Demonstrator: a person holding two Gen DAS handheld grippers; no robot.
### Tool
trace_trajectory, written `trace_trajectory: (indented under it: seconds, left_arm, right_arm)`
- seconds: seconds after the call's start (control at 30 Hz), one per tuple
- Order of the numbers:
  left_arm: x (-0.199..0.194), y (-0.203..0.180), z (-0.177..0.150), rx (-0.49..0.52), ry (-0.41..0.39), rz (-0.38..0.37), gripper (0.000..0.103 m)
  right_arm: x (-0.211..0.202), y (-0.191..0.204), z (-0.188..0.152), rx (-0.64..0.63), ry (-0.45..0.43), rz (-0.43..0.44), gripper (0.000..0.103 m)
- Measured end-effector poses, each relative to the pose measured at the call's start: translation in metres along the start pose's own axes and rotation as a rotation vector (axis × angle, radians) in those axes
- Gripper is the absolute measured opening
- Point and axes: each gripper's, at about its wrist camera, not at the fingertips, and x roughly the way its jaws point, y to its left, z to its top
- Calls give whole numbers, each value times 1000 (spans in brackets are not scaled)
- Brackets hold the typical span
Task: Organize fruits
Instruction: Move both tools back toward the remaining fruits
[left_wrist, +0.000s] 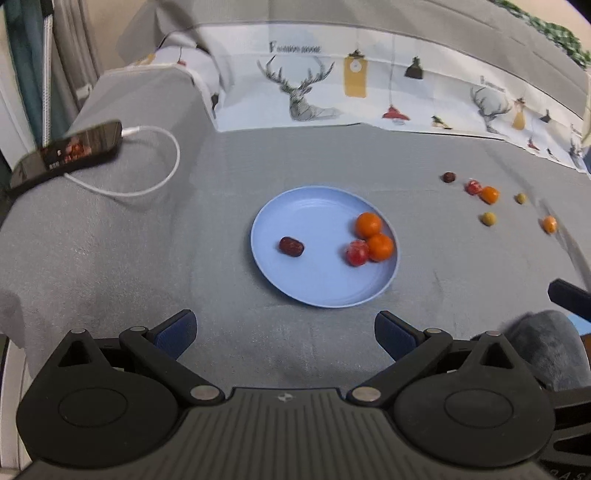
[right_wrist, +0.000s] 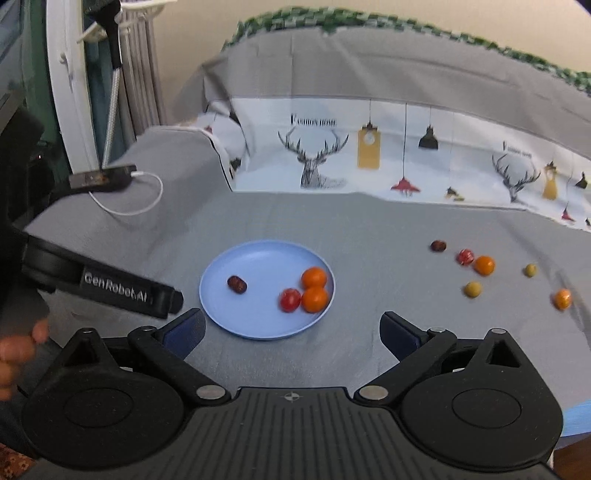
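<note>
Both sets of tongs gaping wide and empty: left tongs (left_wrist: 284, 334) and right tongs (right_wrist: 291, 332) held above the grey surface (left_wrist: 110, 258), nothing between the pads. Blue plate (left_wrist: 306, 210) at centre, already holding a dark date (left_wrist: 290, 246), a red tomato (left_wrist: 357, 252) and two oranges (left_wrist: 373, 236) nestled against the right rim, probably rolled together there on the slight dish of the plate. Well apart to the right, loose fruit still on the cloth: another date (left_wrist: 448, 177), a red one (left_wrist: 473, 187) touching a small orange (left_wrist: 489, 195), two yellowish-green ones (left_wrist: 488, 218), and one more orange (left_wrist: 549, 223) near the edge. Judged roughly halfway through sorting. Far-right fruit smeared by blur, kinds hard to name. Phone (left_wrist: 70, 151) on its white cable at left, screen unreadable. Hand (right_wrist: 14, 354) cut off at the right view's edge.
</note>
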Motion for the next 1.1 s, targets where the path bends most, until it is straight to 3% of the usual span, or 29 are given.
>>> trace_trajectory:
  seconds: [0.43,1.1]
  left_arm:
    - [-45,-9,-12,27,-104,9,102]
    - [-62,1,-18,4,-137,8,102]
  right_arm:
    - [-31,8,-2,-5,-72,13,102]
    - [-43,17,-4,-15,-104,21,102]
